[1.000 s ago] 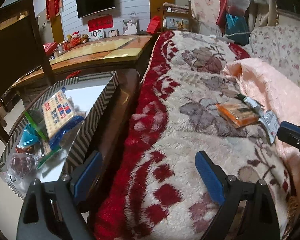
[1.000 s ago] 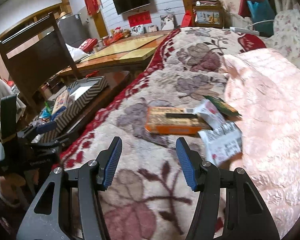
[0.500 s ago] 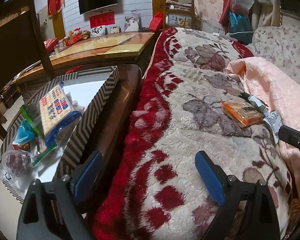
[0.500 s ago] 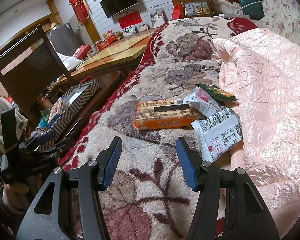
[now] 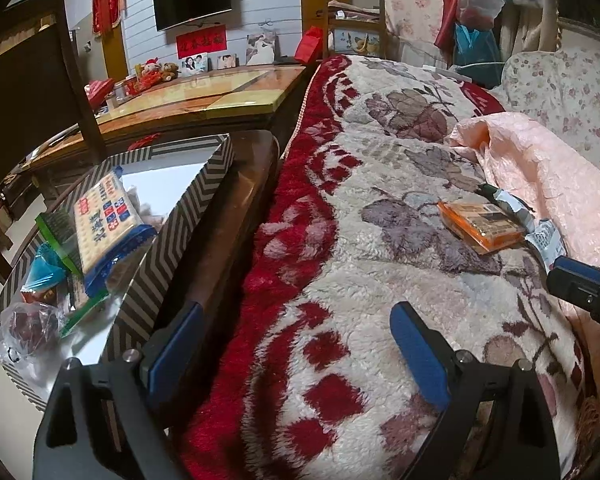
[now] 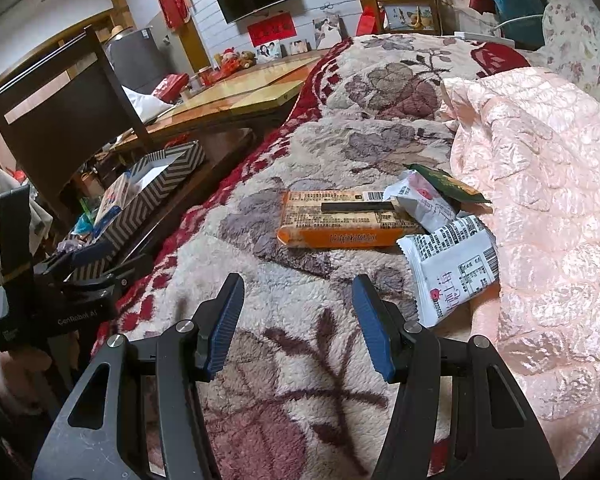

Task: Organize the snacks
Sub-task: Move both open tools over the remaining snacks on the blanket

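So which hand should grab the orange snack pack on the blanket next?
Probably the right. The right gripper is open and points at the orange pack just ahead. The left gripper is also open but sits near the striped box, with the pack off to its side.

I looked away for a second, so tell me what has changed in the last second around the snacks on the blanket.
The right hand-held gripper has moved closer to the orange snack pack and white packets, open and empty. Nothing was picked up or released. The left hand-held gripper stays open over the blanket edge, and the snacks in the striped box lie as before.
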The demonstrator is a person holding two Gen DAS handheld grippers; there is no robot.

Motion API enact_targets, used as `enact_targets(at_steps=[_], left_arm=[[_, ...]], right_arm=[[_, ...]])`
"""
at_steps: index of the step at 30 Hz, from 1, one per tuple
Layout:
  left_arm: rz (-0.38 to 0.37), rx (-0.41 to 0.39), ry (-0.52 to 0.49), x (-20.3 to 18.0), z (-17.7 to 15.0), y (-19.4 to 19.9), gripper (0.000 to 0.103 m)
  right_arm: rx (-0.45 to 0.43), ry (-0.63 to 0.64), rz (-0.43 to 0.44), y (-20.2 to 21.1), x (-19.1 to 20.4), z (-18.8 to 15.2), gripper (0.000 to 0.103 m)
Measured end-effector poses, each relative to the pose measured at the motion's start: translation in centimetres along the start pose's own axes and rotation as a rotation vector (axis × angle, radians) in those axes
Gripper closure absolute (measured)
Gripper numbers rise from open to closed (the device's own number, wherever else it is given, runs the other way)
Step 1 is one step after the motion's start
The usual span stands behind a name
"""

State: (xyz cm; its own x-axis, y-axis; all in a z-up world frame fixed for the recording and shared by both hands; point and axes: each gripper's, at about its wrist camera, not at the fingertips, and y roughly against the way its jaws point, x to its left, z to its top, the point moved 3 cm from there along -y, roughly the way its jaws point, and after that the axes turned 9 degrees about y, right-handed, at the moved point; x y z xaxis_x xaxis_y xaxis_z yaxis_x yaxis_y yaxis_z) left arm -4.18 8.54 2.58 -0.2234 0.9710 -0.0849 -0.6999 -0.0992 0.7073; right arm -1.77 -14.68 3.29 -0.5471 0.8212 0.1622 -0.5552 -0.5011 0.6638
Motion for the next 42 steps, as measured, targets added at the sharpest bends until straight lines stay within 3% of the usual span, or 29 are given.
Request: enact_targets(at_steps=[16, 42], left_arm=[[-0.026, 0.000, -0.010, -0.9, 0.3, -0.1, 0.008], [-0.119, -0.001, -0.119, -6.8, 1.7, -1.0, 0.008]], right_arm=[[0.004, -0.011, -0.004, -0.1, -0.1, -0.1, 0.047], [0.001, -0.057, -0.037, 0.4, -2.3, 1.1, 0.047]])
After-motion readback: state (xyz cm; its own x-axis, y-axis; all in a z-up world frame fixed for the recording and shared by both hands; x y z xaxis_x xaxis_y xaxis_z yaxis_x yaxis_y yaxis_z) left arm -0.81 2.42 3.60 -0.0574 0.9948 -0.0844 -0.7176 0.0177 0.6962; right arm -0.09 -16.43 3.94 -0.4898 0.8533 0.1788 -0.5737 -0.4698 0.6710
